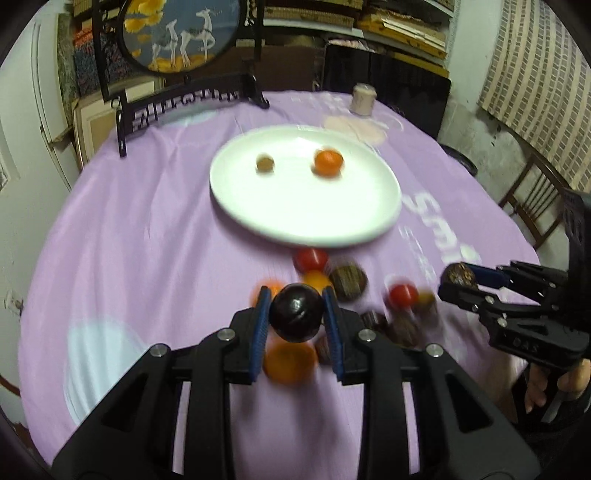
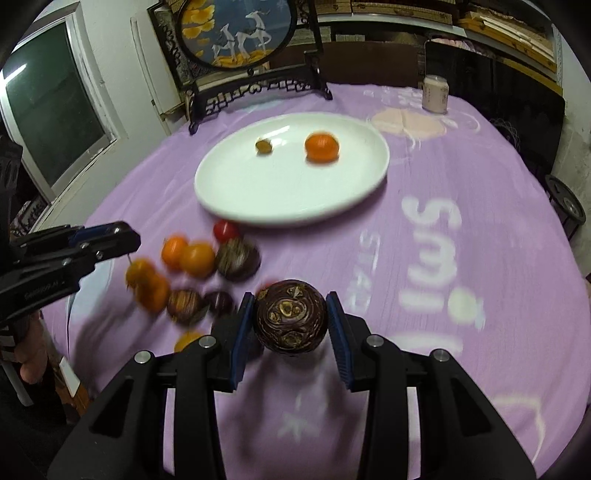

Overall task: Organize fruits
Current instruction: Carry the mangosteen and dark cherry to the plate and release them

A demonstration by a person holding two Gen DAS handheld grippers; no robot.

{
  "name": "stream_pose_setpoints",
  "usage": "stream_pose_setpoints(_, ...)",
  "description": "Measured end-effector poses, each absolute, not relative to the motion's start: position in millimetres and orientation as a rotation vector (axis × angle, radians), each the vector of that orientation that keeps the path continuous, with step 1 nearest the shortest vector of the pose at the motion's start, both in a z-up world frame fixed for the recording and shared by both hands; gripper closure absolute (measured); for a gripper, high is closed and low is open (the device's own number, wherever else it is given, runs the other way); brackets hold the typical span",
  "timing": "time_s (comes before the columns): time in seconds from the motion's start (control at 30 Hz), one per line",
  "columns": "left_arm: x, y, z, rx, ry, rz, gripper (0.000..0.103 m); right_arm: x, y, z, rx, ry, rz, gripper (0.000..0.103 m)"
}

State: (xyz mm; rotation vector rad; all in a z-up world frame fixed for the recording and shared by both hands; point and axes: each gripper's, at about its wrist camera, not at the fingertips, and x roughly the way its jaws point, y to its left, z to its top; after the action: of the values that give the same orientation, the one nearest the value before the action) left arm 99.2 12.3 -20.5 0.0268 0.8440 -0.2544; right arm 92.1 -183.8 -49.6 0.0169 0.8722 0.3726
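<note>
Worktop [image 1: 140, 229]: lilac cloth, a framed deer screen [image 2: 236, 33] standing at the far edge.
Left tool [image 1: 295, 314]: clamped on a dark glossy plum [image 1: 296, 312], lifted clear of the cloth.
Right tool [image 2: 290, 321]: clamped on a mottled brown passion fruit [image 2: 290, 319].
White plate [image 1: 295, 218]: beyond both tools, carrying a tangerine [image 1: 328, 162] and a small brown fruit [image 1: 265, 163].
Fruit pile [image 2: 199, 266]: loose on the cloth, beneath the left tool.

The purple tablecloth [image 2: 461, 177] bears large white letters, upside down, reading "Smi"; the rest is blurred.
</note>
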Motion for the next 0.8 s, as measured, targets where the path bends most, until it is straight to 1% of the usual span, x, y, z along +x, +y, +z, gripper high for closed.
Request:
stream_pose_setpoints(0.07,130.9,12.1,-9.5,0.024,0.828,-0.252,0.075,114.2,-180.7,-38.9,0.002,0.861,0.368,0.064)
stream_pose_setpoints(0.23,227.7,-1.1,11.6,0.031,0.811,-0.214,0.075,201.7,-168.6,-13.1,-0.039,0.834,0.320,0.064)
stream_pose_setpoints(0.3,275.1,-9.6,10.5,0.023,0.830,-0.198,0.075,238.0,-166.9,-14.1,-0.042,0.832,0.282,0.064)
stream_pose_setpoints(0.37,303.9,-12.9,4.0,-0.011,0.863,-0.191,0.075,271.7,-170.1,-24.8,-0.038,0.837,0.223,0.064)
stream_pose_setpoints(0.47,324.1,-14.7,-7.6,-0.050,0.883,-0.209,0.075,294.1,-181.0,-41.9,0.025,0.868,0.218,0.064)
stream_pose_setpoints(0.53,327.9,-16.8,-15.0,-0.051,0.882,-0.224,0.075,300.6,-182.9,-49.8,0.018,0.885,0.214,0.064)
stream_pose_setpoints(0.7,335.6,-19.6,-30.4,-0.048,0.926,-0.228,0.074,303.0,-178.9,-55.3,0.015,0.895,0.217,0.064)
stream_pose_setpoints(0.73,336.6,-20.3,-30.5,-0.047,0.923,-0.226,0.067,301.5,-178.1,-54.8,0.011,0.882,0.212,0.061)
stream_pose_setpoints(0.77,336.4,-19.5,-30.4,-0.052,0.919,-0.221,0.047,299.6,-177.5,-53.5,0.004,0.866,0.202,0.049)
stream_pose_setpoints(0.8,334.9,-18.2,-29.6,-0.056,0.912,-0.214,0.042,297.6,-178.0,-51.7,-0.005,0.847,0.187,0.044)
